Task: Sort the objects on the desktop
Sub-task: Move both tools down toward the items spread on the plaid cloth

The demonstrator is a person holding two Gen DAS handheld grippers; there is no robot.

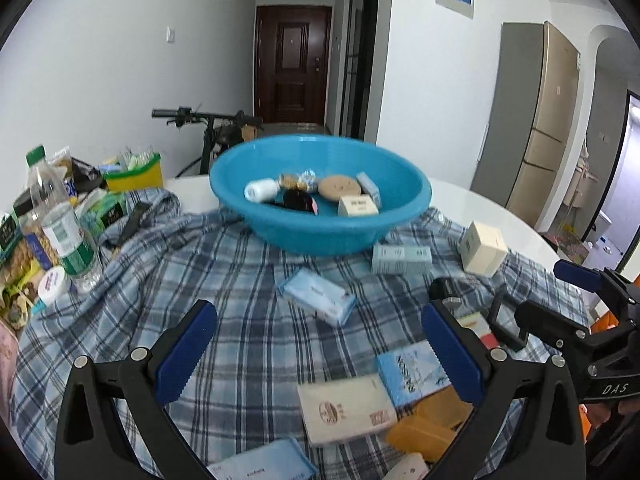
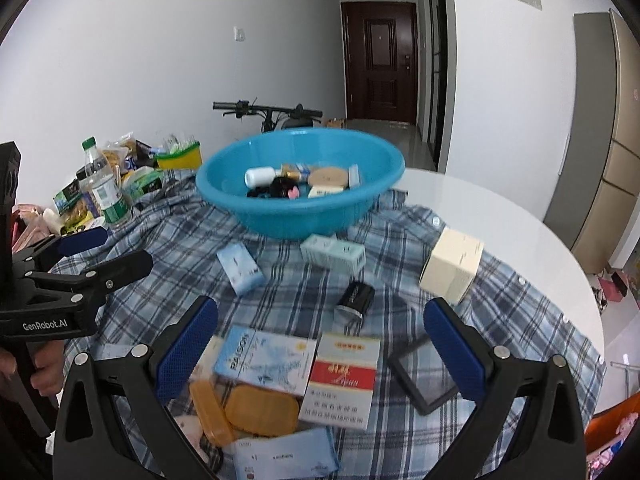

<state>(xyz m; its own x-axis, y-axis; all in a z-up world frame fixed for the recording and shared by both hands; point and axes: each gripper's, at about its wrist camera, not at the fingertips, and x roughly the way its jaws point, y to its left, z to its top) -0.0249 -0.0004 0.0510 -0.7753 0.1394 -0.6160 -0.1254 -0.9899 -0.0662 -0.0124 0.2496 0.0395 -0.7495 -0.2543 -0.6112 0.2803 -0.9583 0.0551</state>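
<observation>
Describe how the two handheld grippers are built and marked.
Both grippers, left and right, have black frames with silver bolts and blue, ridged jaw pads. Seen from the opposite camera, the left's side reads GenRobot.AI in white, the right's DAS.

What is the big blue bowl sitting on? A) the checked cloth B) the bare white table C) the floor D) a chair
A: the blue bowl rests on the blue-and-white checked cloth, which spreads out around its base over the white table.
</observation>
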